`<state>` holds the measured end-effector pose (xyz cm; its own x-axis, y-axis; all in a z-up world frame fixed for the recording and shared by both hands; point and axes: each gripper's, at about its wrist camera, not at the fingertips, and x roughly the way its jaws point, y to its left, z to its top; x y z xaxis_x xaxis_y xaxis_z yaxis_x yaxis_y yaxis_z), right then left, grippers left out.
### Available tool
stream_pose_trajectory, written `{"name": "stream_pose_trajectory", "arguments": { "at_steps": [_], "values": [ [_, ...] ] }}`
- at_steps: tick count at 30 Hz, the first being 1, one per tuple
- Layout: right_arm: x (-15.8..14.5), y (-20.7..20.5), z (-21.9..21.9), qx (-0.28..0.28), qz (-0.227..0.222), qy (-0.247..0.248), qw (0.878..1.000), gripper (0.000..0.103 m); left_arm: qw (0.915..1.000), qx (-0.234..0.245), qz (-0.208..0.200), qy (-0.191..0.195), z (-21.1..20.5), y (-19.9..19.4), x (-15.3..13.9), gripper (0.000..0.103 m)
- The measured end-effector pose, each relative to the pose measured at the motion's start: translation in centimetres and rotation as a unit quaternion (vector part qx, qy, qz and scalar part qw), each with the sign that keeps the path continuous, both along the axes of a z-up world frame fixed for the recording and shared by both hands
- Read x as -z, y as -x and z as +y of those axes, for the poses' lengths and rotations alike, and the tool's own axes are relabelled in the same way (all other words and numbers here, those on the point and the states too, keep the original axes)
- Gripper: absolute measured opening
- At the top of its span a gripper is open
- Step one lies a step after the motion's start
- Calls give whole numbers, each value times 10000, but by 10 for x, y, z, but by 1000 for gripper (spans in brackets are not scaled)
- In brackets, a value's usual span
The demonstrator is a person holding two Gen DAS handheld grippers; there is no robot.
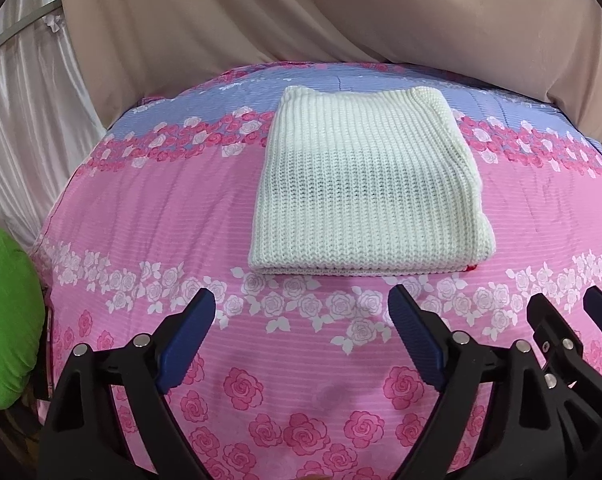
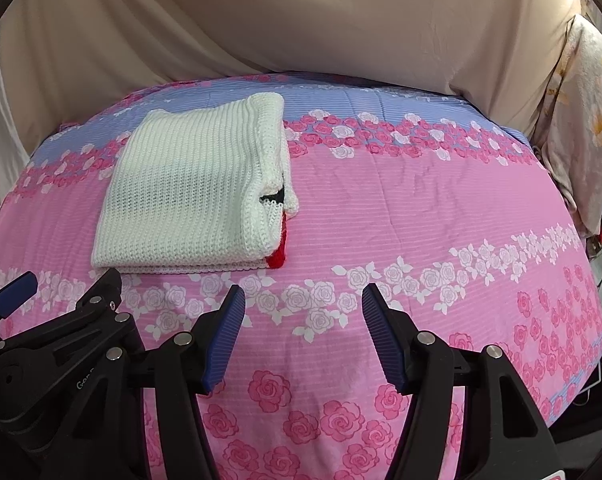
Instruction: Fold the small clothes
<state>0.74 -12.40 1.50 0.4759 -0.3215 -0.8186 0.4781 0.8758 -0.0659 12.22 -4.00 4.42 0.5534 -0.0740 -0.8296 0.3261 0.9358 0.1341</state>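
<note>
A cream ribbed knit garment point(image 1: 365, 192) lies folded into a flat rectangle on the pink rose-print bedspread point(image 1: 141, 208). It also shows in the right wrist view point(image 2: 193, 188), where red and black trim peeks out at its right edge. My left gripper point(image 1: 301, 300) is open and empty, hovering just in front of the garment's near edge. My right gripper point(image 2: 303, 296) is open and empty, in front of and to the right of the garment. The right gripper's fingers point(image 1: 549, 312) show at the lower right of the left wrist view; the left gripper's fingers point(image 2: 101, 288) show at the lower left of the right wrist view.
Beige draped cloth point(image 1: 341, 12) hangs behind the bed. A green cushion point(image 1: 5, 320) sits off the bed's left edge. A pale floral fabric point(image 2: 585, 120) hangs at the right. The bedspread point(image 2: 421, 200) stretches to the right of the garment.
</note>
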Motion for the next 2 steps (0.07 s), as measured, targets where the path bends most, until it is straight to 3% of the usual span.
{"name": "stream_pose_trajectory", "arguments": {
  "at_steps": [2],
  "values": [
    [0, 0, 1, 12, 4, -1, 10000, 61, 10000, -3, 19, -4, 0, -1, 0, 85]
  ]
}}
